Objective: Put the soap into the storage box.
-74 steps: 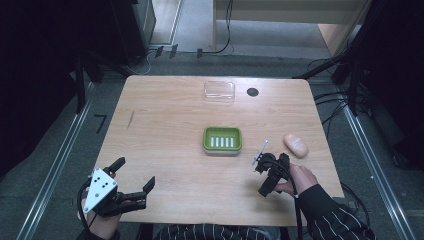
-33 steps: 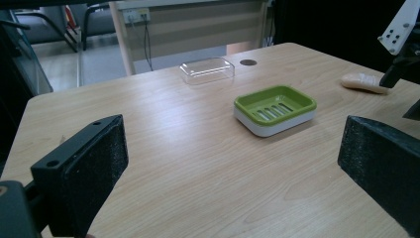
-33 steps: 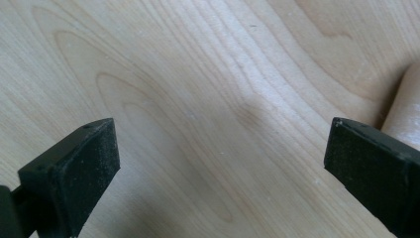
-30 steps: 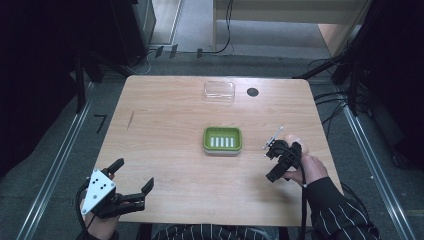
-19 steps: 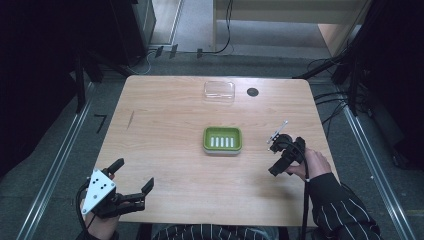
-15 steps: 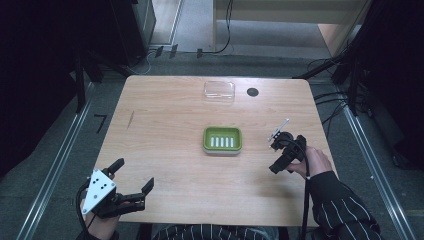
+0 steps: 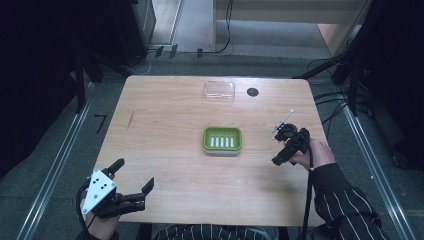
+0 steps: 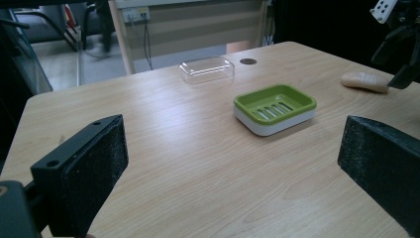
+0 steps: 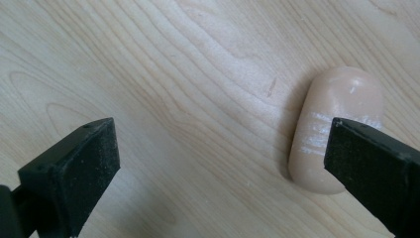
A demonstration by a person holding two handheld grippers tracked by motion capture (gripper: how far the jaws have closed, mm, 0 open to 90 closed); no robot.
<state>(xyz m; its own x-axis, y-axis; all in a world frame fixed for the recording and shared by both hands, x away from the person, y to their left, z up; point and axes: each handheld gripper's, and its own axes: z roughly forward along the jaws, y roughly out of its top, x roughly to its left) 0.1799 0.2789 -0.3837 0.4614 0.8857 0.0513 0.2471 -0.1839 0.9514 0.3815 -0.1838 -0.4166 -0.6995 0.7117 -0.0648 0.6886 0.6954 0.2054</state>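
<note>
A beige oval bar of soap (image 9: 341,114) lies on the wooden table (image 7: 165,125), partly behind the right jaw in the right gripper view. My right gripper (image 9: 220,148) hangs open just above it, jaws wide, the soap under its right side rather than centred. In the high view the right gripper (image 7: 288,145) sits at the table's right side and covers the soap. A green soap dish (image 7: 222,140) with a white base stands empty mid-table. My left gripper (image 7: 133,174) rests open at the near left corner, holding nothing. From the left gripper (image 8: 233,148) I see the dish (image 8: 275,106) and soap (image 8: 364,81).
A clear plastic lid (image 7: 219,91) lies at the far middle of the table, with a small black hole (image 7: 252,92) beside it. The table edge runs close to the right of the soap. Cables and dark equipment ring the floor.
My right gripper has moved away from me and to the right, ending over the soap, which it now hides in the high view. The left gripper has stayed put.
</note>
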